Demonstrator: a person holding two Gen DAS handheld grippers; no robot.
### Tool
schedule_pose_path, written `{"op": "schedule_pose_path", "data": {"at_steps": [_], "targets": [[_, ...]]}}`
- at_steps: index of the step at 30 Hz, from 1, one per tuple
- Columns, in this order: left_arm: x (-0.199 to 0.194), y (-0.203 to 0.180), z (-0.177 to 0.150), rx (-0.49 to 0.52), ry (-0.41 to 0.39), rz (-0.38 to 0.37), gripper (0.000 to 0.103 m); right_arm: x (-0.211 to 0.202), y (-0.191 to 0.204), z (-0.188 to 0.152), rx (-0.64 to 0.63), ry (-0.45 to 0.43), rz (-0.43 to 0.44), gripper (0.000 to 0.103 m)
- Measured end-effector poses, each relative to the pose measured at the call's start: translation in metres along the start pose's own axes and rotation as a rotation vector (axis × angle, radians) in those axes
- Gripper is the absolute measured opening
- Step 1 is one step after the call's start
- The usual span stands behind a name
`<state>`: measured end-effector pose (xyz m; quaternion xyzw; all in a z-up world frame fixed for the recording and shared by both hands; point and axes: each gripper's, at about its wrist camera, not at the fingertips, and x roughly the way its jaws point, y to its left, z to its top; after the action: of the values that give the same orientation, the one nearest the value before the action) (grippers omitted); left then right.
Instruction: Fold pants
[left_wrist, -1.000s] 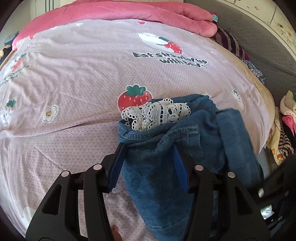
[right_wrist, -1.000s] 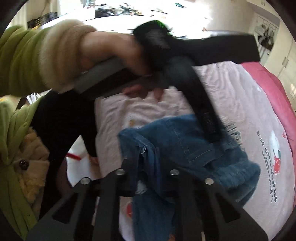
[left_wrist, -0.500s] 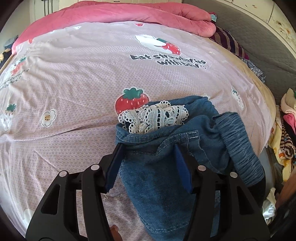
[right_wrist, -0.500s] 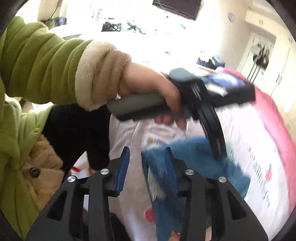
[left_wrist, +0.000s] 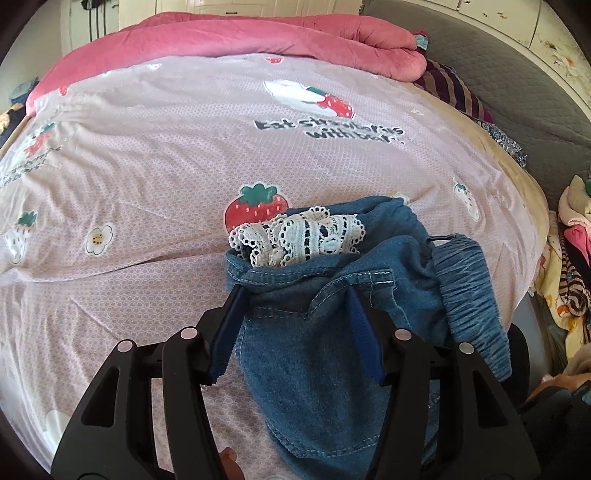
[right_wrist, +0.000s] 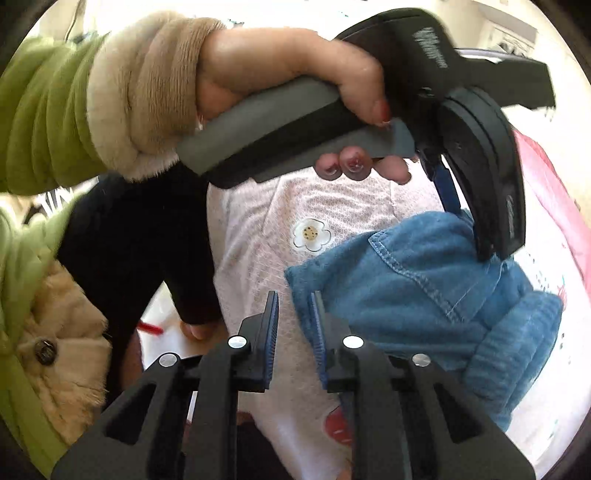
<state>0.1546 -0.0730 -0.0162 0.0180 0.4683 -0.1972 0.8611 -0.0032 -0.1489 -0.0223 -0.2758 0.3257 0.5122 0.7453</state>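
Observation:
Blue denim pants (left_wrist: 325, 332) with white lace trim (left_wrist: 299, 236) lie bunched on the pink strawberry-print bedsheet (left_wrist: 166, 166). My left gripper (left_wrist: 293, 301) is open, its blue-padded fingers straddling the denim edge below the lace. In the right wrist view the pants (right_wrist: 424, 288) lie right of my right gripper (right_wrist: 293, 306), which is open with nothing between its pads; the right pad touches the denim's left edge. The left gripper's body (right_wrist: 480, 129) and the hand holding it fill the top of that view.
A pink quilt (left_wrist: 258, 33) lies along the bed's far end. Striped and patterned clothes (left_wrist: 569, 258) pile at the bed's right side. The person's green sleeve (right_wrist: 48, 110) and black trousers (right_wrist: 129, 240) stand at the bed's near edge.
The right gripper let go of the denim and opened, ending left of the bundle. The pants settled lower onto the sheet. The left gripper stays open around the denim.

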Motion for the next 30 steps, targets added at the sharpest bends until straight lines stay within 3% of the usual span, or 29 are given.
{"op": "schedule_pose_path", "data": {"at_steps": [3, 5, 7, 8, 9, 11, 13, 18, 22, 27, 30], "targets": [[-0.010, -0.004, -0.003, 0.011, -0.022, 0.000, 0.048, -0.022, -0.004, 0.000, 0.108, -0.072, 0.035, 0.022], [-0.017, -0.008, -0.004, 0.025, -0.038, 0.010, 0.048, -0.044, -0.010, -0.003, 0.192, -0.143, 0.039, 0.044], [-0.027, -0.012, -0.007, 0.045, -0.064, 0.029, 0.051, -0.063, -0.017, -0.006, 0.270, -0.200, 0.029, 0.056], [-0.031, -0.013, -0.009, 0.050, -0.077, 0.037, 0.053, -0.074, -0.020, -0.008, 0.301, -0.225, 0.024, 0.058], [-0.035, -0.015, -0.010, 0.053, -0.087, 0.046, 0.054, -0.083, -0.026, -0.010, 0.332, -0.252, 0.011, 0.059], [-0.043, -0.017, -0.015, 0.058, -0.109, 0.065, 0.057, -0.101, -0.040, -0.014, 0.403, -0.289, -0.072, 0.078], [-0.047, -0.018, -0.020, 0.062, -0.121, 0.086, 0.062, -0.112, -0.056, -0.020, 0.486, -0.303, -0.142, 0.085], [-0.052, -0.018, -0.037, 0.060, -0.128, 0.129, 0.070, -0.109, -0.094, -0.038, 0.696, -0.280, -0.258, 0.093], [-0.046, -0.013, -0.051, 0.029, -0.105, 0.149, 0.077, -0.093, -0.111, -0.049, 0.799, -0.256, -0.274, 0.094], [-0.033, -0.012, -0.068, 0.011, -0.076, 0.185, 0.081, -0.060, -0.116, -0.064, 0.861, -0.191, -0.284, 0.095], [-0.028, -0.013, -0.073, 0.013, -0.082, 0.205, 0.082, -0.041, -0.111, -0.068, 0.828, -0.096, -0.358, 0.095]]}}
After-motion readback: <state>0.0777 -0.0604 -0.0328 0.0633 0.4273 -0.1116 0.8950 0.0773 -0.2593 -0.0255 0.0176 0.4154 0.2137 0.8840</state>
